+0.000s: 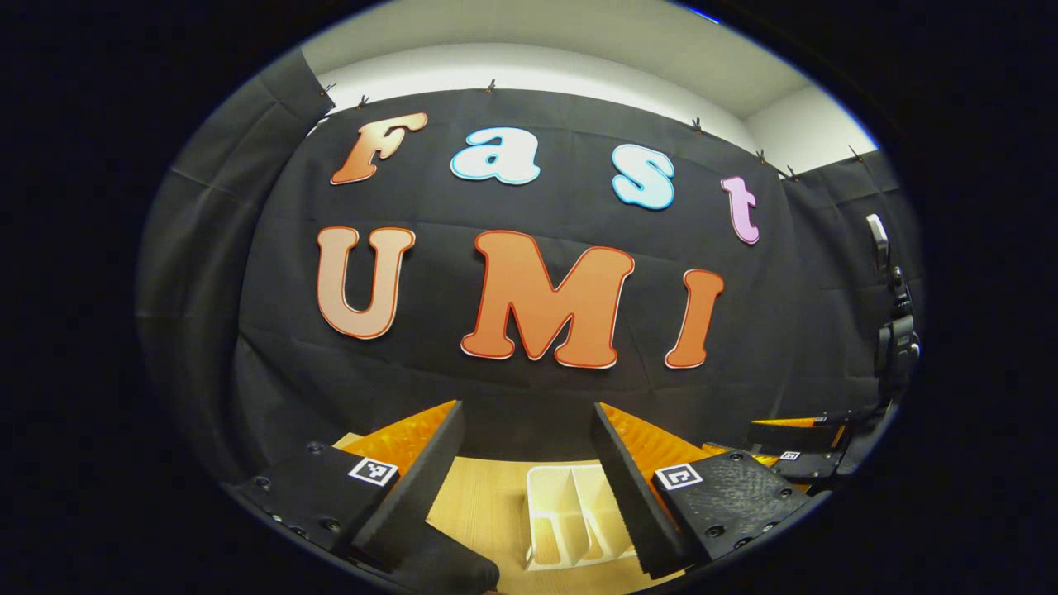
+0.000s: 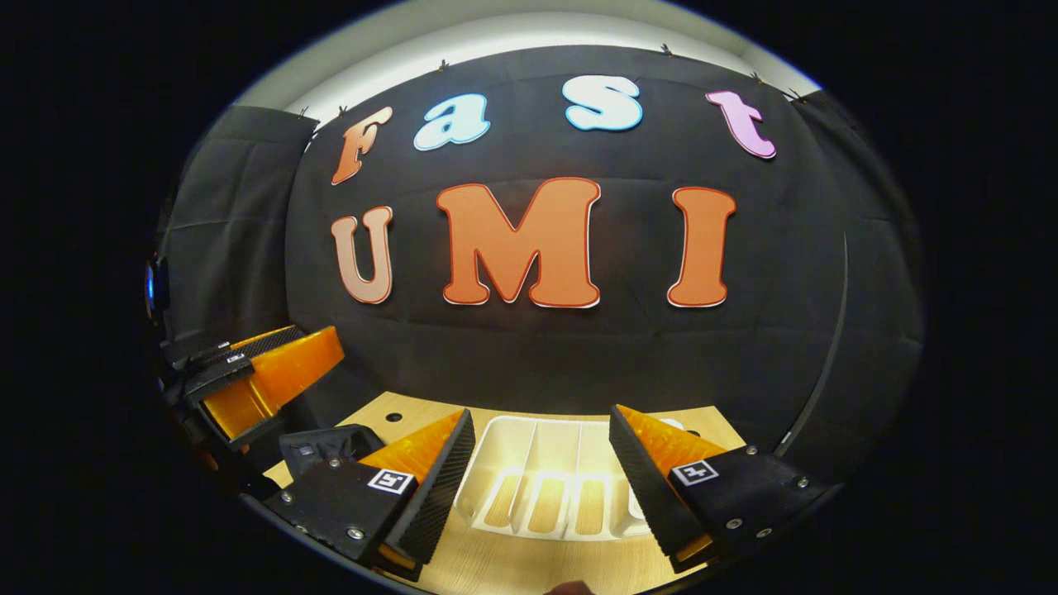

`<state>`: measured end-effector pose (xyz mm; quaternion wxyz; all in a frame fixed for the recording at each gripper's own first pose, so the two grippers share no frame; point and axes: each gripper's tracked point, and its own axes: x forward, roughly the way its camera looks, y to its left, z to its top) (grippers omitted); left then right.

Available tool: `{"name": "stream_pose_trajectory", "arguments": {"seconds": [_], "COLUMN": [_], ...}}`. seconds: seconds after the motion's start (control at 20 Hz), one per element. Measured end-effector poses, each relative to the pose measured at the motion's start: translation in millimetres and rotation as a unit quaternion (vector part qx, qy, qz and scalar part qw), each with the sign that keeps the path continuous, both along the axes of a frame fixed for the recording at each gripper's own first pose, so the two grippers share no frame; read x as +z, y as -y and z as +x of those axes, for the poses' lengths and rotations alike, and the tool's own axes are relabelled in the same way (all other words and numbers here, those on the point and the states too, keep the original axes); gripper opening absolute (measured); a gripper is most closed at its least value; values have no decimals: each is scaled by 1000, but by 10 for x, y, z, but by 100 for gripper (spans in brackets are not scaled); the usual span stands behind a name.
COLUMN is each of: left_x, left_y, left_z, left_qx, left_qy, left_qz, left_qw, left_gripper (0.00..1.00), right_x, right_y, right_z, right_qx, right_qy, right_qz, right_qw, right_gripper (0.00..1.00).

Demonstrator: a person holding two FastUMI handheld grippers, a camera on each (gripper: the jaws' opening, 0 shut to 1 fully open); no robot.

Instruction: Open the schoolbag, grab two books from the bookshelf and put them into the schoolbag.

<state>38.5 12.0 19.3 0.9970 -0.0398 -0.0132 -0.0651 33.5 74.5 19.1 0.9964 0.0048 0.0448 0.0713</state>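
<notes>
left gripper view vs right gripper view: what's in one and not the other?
Left gripper view: the right tool at the right edge, with a dark mount above it. Right gripper view: the left tool at the left, and a round hole in the table. Both: the white rack on the wooden table, and the view's own tool open ahead.
</notes>
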Motion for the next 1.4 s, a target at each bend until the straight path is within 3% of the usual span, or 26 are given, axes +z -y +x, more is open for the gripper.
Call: {"name": "stream_pose_trajectory", "arguments": {"seconds": [0.3,0.75,0.8,1.0,1.4], "left_x": [-261,-330,-329,-239,-238], "left_y": [97,31,24,-54,-30], "left_z": [36,109,110,142,138], "left_qx": [-28,-8,-6,8,3], "left_qy": [-15,11,12,32,40], "left_qz": [27,51,56,57,48], "left_qw": [999,999,998,998,998], "left_gripper": [98,94,98,94,97], "right_x": [-268,-227,-205,-72,-102], "right_y": [19,22,27,55,119], "right_z": [33,28,38,48,22], "right_qx": [-15,-20,-19,-25,-33], "right_qy": [-25,9,17,57,73], "right_qz": [26,12,12,-10,-36], "right_qw": [999,1000,1000,998,996], "right_gripper": [97,97,97,97,97]}}
